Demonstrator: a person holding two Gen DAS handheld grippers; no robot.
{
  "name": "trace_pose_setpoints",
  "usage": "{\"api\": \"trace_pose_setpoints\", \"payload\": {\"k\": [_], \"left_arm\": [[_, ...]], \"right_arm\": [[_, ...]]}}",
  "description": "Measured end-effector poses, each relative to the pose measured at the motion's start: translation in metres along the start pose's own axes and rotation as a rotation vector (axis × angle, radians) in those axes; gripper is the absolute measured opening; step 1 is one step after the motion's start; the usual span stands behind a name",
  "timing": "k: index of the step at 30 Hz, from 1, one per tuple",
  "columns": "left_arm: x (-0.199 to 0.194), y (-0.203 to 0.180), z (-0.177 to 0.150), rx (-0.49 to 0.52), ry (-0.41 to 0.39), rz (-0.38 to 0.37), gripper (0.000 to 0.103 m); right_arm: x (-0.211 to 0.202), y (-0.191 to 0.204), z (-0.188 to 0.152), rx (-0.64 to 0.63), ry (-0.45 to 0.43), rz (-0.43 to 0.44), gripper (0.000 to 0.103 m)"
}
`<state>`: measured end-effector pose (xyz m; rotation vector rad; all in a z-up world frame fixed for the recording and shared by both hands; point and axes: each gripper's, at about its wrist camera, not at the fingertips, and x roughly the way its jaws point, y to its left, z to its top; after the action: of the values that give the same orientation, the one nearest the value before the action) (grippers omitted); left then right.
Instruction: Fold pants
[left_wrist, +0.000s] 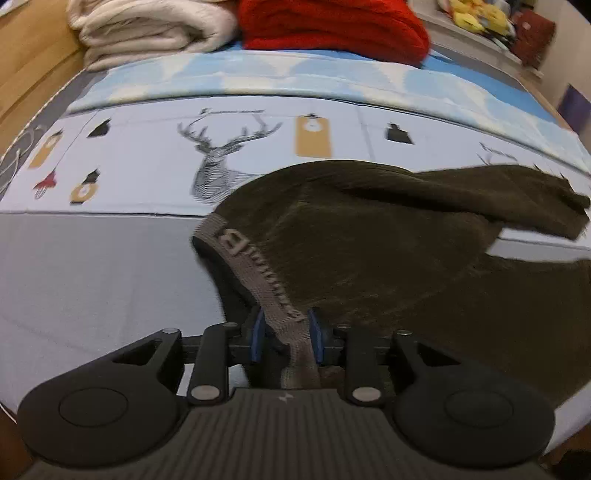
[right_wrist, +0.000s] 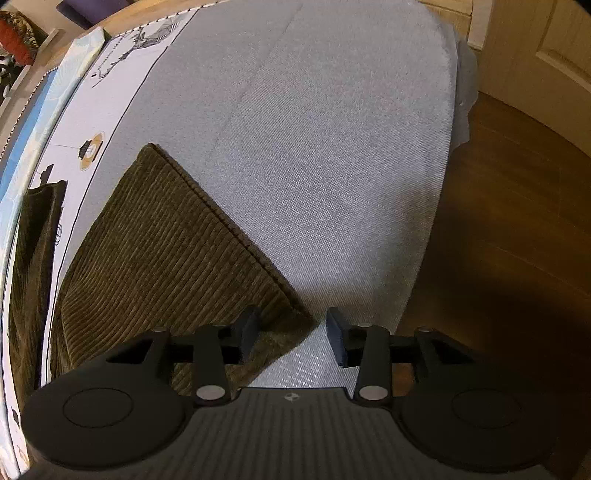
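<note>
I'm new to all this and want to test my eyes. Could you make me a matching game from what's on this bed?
Things:
1. pants
2. waistband
3. blanket
4. bedspread

Descriptions:
A. grey woven fabric beneath the clothing
B. red, piled at the far end of the bed
C. olive corduroy
D. grey-beige strip with lettering, running between blue-padded fingers

Pairs: 1-C, 2-D, 3-B, 4-A

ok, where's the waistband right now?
Left wrist view: the waistband runs along the pants' left edge on the bed, its near end between the left gripper's jaws, below the deer print.
</note>
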<state>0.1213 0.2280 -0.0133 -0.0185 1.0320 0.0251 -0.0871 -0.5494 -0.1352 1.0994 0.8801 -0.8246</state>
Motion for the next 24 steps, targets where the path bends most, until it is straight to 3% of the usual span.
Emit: {"api": "trace_pose_setpoints", "payload": {"k": [4, 6, 9, 10, 12, 14, 15, 16, 19, 21, 24], "left_arm": [[0.012, 0.016, -0.005, -0.046, 0.067, 0.011, 0.032], [0.014, 0.018, -0.004, -0.043, 0.075, 0.005, 0.032], [0.018, 0.021, -0.003, -0.041, 0.093, -0.005, 0.032], [0.019, 0.022, -0.004, -0.039, 0.099, -0.002, 0.032], [0.022, 0.024, -0.006, -0.037, 0.118, 0.011, 0.032], [0.026, 0.026, -0.008, -0.032, 0.136, 0.015, 0.032], [0.027, 0.027, -0.009, -0.027, 0.142, 0.013, 0.033], [0.030, 0.027, -0.008, -0.023, 0.149, 0.012, 0.034], [0.039, 0.031, -0.009, -0.030, 0.177, -0.009, 0.042], [0.046, 0.033, -0.010, -0.045, 0.205, -0.033, 0.049], [0.058, 0.033, -0.014, -0.069, 0.262, -0.074, 0.058]], "right_arm": [[0.005, 0.009, 0.002, 0.000, -0.013, -0.016, 0.046], [0.000, 0.018, 0.000, -0.060, -0.042, -0.038, 0.023], [-0.011, 0.025, 0.002, -0.128, -0.098, -0.043, 0.014], [-0.021, 0.027, 0.007, -0.124, -0.145, -0.021, 0.013], [-0.054, 0.028, 0.022, -0.129, -0.323, 0.038, 0.013], [-0.076, 0.028, 0.033, -0.176, -0.492, 0.021, 0.014], [-0.076, 0.026, 0.036, -0.188, -0.518, 0.023, 0.015], [-0.070, 0.025, 0.039, -0.200, -0.500, 0.020, 0.016], [-0.040, 0.021, 0.042, -0.196, -0.340, -0.016, 0.022], [-0.024, 0.015, 0.042, -0.152, -0.245, -0.022, 0.037], [-0.009, 0.020, 0.038, -0.129, -0.170, -0.013, 0.052]]}}
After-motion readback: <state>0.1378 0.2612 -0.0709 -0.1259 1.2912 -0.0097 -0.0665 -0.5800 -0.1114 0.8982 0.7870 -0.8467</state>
